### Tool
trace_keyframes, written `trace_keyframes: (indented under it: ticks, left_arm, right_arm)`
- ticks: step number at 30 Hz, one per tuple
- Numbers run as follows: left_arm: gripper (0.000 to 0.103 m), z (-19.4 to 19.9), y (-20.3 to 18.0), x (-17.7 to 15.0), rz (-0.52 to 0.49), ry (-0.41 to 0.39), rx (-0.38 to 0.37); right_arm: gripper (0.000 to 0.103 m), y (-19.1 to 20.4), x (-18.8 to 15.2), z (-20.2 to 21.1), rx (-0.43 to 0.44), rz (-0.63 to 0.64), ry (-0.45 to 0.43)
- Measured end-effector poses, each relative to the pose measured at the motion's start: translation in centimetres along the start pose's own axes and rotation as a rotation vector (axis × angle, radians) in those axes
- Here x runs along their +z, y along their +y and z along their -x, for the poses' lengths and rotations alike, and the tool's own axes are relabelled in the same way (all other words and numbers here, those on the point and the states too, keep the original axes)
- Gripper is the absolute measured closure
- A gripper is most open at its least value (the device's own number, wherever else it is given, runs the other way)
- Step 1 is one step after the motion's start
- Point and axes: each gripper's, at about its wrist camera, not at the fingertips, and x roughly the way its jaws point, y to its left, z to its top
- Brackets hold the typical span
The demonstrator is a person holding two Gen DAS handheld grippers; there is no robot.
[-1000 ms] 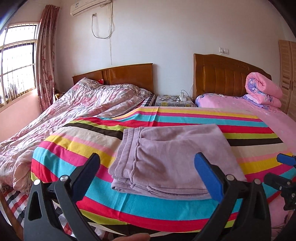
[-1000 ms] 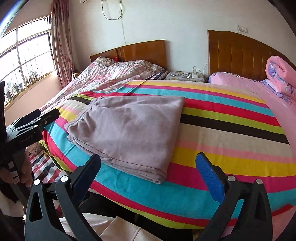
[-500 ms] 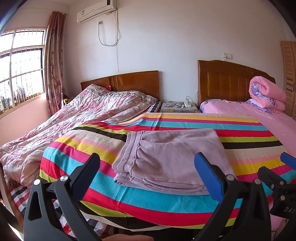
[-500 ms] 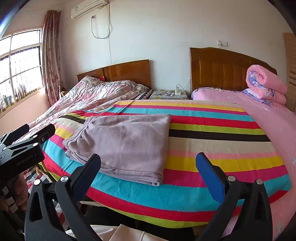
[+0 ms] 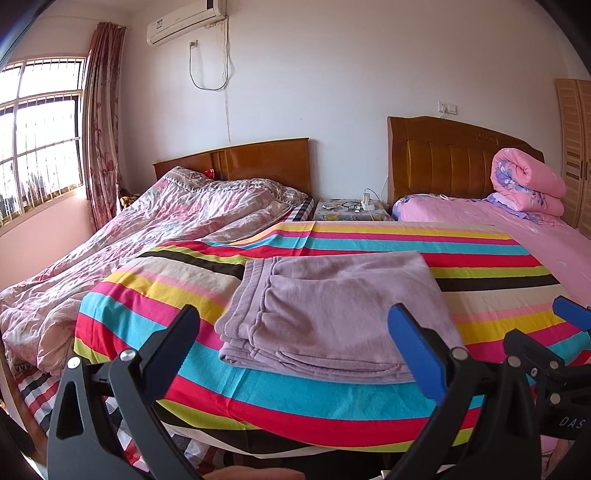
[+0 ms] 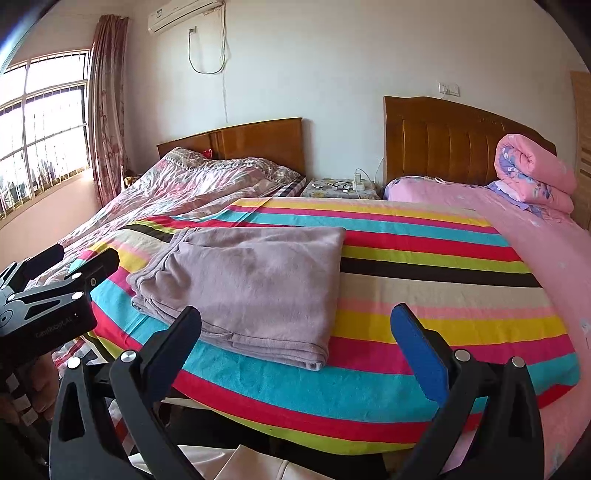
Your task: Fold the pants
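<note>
walls: plain white all round, with an air conditioner [image 5: 186,23] up high and its cable dangling down
switch: small wall plate [image 5: 447,108] above the right headboard
window: big barred window [image 5: 35,136] on the left, daylight pouring in, reddish floral curtain [image 5: 102,129] pulled to its right edge
left bed: wooden headboard [image 5: 255,162], rumpled pink floral quilt [image 5: 155,229]
right bed: taller padded wooden headboard [image 5: 443,162], pink sheet [image 5: 546,243], rolled pink duvet [image 5: 526,184] up by the head end
between the beds: little nightstand [image 5: 351,210] with glasses and a charger on it
front: bright striped blanket [image 5: 369,243] spread across
far right: slatted wooden wardrobe [image 5: 576,147]
</note>
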Motion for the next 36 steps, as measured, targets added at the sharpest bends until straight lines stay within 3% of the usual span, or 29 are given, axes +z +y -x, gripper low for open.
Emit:
trace_keyframes:
  ticks: [36]
  left_arm:
    - [0.001, -0.12, 0.06, -0.52, 0.022, 0.011, 0.002]
  right_arm:
    - [0.004, 0.44, -0.45, -0.13, -0.004, 0.004, 0.005]
